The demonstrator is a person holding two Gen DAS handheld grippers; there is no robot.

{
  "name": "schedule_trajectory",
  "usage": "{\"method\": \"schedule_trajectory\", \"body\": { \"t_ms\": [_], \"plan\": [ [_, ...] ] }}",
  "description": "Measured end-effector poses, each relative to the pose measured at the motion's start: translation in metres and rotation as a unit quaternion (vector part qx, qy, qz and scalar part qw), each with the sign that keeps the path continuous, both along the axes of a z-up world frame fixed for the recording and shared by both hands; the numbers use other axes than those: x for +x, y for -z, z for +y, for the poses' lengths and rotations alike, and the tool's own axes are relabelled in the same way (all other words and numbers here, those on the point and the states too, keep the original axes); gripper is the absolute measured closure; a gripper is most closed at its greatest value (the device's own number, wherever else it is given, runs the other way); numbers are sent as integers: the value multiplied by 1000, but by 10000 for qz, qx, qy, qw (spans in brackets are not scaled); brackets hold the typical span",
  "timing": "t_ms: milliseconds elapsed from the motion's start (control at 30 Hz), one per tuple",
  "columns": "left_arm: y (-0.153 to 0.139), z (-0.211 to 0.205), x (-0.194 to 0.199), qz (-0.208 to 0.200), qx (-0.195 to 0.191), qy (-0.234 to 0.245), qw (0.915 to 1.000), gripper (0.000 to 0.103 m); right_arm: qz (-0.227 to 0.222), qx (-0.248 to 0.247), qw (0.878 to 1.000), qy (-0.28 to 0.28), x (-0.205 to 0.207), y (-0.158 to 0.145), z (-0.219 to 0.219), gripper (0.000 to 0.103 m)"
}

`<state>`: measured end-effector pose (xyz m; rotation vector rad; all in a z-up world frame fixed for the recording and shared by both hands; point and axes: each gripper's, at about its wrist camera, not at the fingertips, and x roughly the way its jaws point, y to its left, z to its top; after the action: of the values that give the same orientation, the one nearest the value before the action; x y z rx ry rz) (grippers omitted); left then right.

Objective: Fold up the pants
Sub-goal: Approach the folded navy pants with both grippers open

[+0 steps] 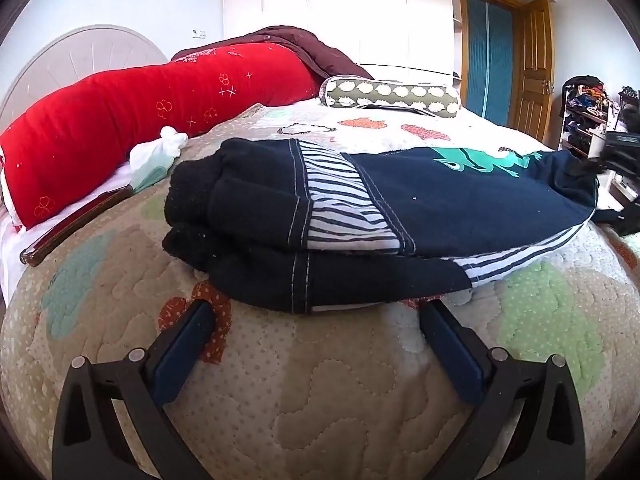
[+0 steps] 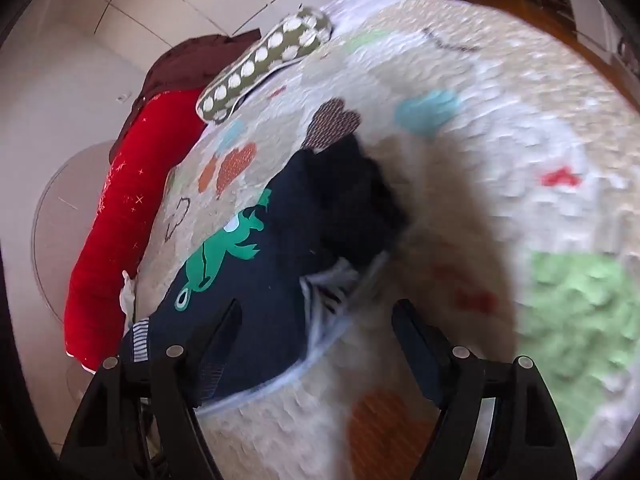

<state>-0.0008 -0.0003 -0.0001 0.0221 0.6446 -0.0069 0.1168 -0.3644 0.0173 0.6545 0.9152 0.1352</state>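
Pants (image 1: pixel 400 208) lie folded on quilted bed (image 1: pixel 320 392) by wardrobe (image 1: pixel 340 8); both tools wide, empty.

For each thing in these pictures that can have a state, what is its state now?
Pants: folded, lying on the quilt.
Left tool: open, empty, low before the pants.
Right tool: open, empty, above the pants' edge.
Door: open.
Long red pillow: lying along the headboard side.
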Motion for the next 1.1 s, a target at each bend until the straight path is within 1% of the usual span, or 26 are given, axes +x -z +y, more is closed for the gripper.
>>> {"method": "schedule_trajectory", "body": {
  "t_ms": [33,67,100,133,167,200,267,300,367,433,500,567,633,667,733,767,800,833,867,933,1000,1100],
  "plan": [
    [-1,1,1,10,-33,7,10000,0,-101,3,9999,115,10,2,2,19],
    [-2,0,2,22,-23,4,10000,0,-175,158,9995,228,19,4,1,21],
    [-2,0,1,26,-23,12,10000,0,-214,429,9983,345,27,6,-2,28],
    [-2,0,1,29,-22,23,10000,0,-194,763,9961,403,32,9,-4,62],
    [-2,0,0,34,-18,35,10000,0,-197,1172,9921,409,36,13,-7,90],
    [-3,0,0,44,-12,47,10000,0,-328,1367,9887,529,34,10,-11,90],
    [-4,-1,1,92,-17,59,9999,0,-513,1213,9890,675,23,-1,-13,91],
    [-5,-1,3,136,-24,67,9999,0,-559,1239,9881,712,16,-4,-14,91],
    [-10,2,1,270,-21,92,9996,0,-538,1120,9893,767,3,-11,-16,91],
    [-15,9,0,418,-155,115,9989,0,-546,916,9910,803,-15,-13,-20,91],
    [-24,18,1,520,-479,133,9974,0,-553,897,9904,896,-36,-12,-29,91],
    [-35,26,-1,517,-722,134,9960,0,-565,887,9890,1041,-60,-10,-40,91],
    [-48,34,-3,433,-775,115,9960,0,-507,662,9897,1161,-79,-7,-48,91],
    [-55,38,-3,390,-787,105,9961,0,-356,489,9910,1197,-84,-2,-51,88],
    [-66,44,-4,351,-888,100,9954,0,-194,439,9906,1281,-99,5,-57,80],
    [-71,47,-3,333,-891,93,9954,0,-245,488,9898,1314,-107,6,-60,79],
    [-74,51,1,362,-993,86,9944,0,-330,455,9891,1357,-116,4,-61,79],
    [-77,52,3,411,-1077,70,9933,0,-395,348,9885,1417,-126,1,-63,73],
    [-78,54,7,473,-1196,37,9917,0,-475,211,9874,1493,-133,-2,-64,61],
    [-77,58,16,628,-1431,-28,9877,0,-586,107,9857,1574,-147,-4,-66,50],
    [-75,59,26,851,-1731,-4,9812,0,-671,4,9849,1596,-157,-6,-67,50],
    [-72,55,35,1157,-2287,170,9664,0,-782,-50,9838,1609,-179,-7,-73,50]
  ]
}}
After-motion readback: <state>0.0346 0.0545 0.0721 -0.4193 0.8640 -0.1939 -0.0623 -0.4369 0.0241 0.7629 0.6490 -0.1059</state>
